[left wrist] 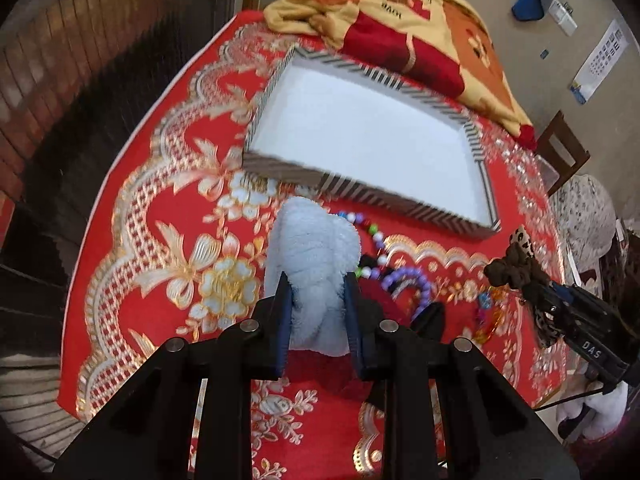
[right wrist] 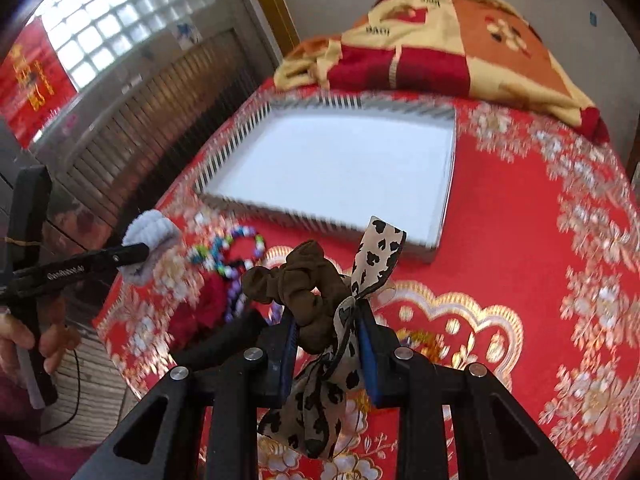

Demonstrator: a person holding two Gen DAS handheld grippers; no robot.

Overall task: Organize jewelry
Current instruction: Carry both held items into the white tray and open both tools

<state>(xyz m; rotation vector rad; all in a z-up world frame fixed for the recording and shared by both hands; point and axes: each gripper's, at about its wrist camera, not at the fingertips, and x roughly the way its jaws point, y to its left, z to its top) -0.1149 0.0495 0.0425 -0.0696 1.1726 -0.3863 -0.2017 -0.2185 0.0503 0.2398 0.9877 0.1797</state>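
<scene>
So both grippers are loaded up. Left gripper [left wrist: 318, 300] is pinching a fluffy pale-blue scrunchie [left wrist: 316, 256], held up above the red and gold tablecloth [left wrist: 160, 216]. Right gripper [right wrist: 328, 334] is clamped on a brown scrunchie [right wrist: 298, 282] with a leopard-print ribbon [right wrist: 378, 254] tied on it — ribbon tails dangle down between the fingers. Bead bracelets [left wrist: 394, 276] sit in a little pile on the cloth, just in front of the striped tray [left wrist: 280, 168], whose white inside is bare. Patterned blanket [left wrist: 420, 28] is bunched up behind the tray.

Bead bracelets [right wrist: 226, 254] motion-blurred, count unclear
</scene>
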